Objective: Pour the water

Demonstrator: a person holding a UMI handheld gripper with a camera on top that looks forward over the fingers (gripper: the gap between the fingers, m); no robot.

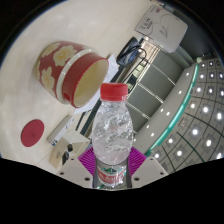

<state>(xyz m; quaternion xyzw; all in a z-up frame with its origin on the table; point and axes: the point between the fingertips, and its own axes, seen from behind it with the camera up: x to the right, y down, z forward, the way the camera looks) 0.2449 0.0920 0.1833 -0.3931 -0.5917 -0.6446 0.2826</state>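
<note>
A clear plastic water bottle with a red cap and a red-and-green label stands upright between my fingers. My gripper is shut on the bottle, both purple pads pressing on its lower body. Beyond the bottle to the left, a red-and-cream patterned cup lies tilted on the white table, its open mouth turned towards me.
A small red disc lies on the table at the left. A white remote-like object sits near the left finger. To the right runs a glass edge with a green rim and a dotted dark floor beyond. A white box stands far back.
</note>
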